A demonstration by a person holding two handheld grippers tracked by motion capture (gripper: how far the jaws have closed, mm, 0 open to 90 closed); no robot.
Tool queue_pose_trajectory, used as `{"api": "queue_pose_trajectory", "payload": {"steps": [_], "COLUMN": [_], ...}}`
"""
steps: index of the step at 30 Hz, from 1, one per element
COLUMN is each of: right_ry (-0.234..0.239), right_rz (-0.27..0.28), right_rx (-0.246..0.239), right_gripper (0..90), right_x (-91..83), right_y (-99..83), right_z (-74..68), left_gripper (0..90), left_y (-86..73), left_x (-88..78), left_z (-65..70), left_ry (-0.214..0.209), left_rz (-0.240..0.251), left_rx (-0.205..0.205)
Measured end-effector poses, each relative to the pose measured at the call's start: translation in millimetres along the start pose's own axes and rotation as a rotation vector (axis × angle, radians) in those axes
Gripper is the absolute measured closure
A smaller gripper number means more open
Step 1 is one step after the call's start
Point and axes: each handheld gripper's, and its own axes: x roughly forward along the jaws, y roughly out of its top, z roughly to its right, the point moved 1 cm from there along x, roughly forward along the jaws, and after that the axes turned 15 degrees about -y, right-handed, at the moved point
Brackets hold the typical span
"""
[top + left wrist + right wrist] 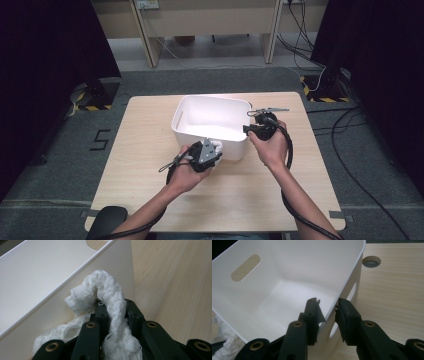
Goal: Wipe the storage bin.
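The wooden table (pixel 150 150) is bearing a white bin (pixel 212 120) near its centre. The right gripper (pixel 248 129) is sitting at the bin's three o'clock end, its jaws straddling the wall there, one inside and one outside, closed on the rim. The left gripper (pixel 216 150), at the bin's six o'clock side, is clamping a crumpled white cloth (pixel 110 302) tightly, touching the outer wall.
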Motion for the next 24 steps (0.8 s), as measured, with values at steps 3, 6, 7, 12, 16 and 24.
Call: {"api": "queue_pose_trajectory", "payload": {"steps": [3, 6, 7, 12, 16, 24], "right_ry": [0.0, 0.001, 0.002, 0.001, 0.002, 0.0], "right_rz": [-0.001, 0.0, -0.001, -0.001, 0.0, 0.0], "right_rx": [0.002, 0.001, 0.002, 0.003, 0.001, 0.001], "right_gripper": [70.6, 70.6, 70.6, 70.6, 70.6, 70.6], "right_x": [-0.1, -0.1, -0.1, -0.1, -0.1, -0.2], "right_y": [-0.1, -0.1, -0.1, -0.1, -0.1, -0.1], "right_z": [0.0, 0.0, 0.0, 0.0, 0.0, -0.2], "left_gripper": [75.5, 75.5, 75.5, 75.5, 75.5, 75.5], "left_y": [-0.9, -2.3, -2.7, -5.8, -8.8, -13.7], "left_x": [1.6, 3.4, 3.9, 7.9, 11.2, 16.8], "left_z": [0.3, 0.9, 0.9, 2.1, 2.6, 3.4], "left_ry": [0.0, 0.001, 0.001, 0.0, -0.001, -0.004], "left_rz": [0.0, -0.004, -0.007, -0.013, -0.017, -0.03], "left_rx": [-0.003, 0.001, 0.002, 0.002, -0.001, 0.0]}}
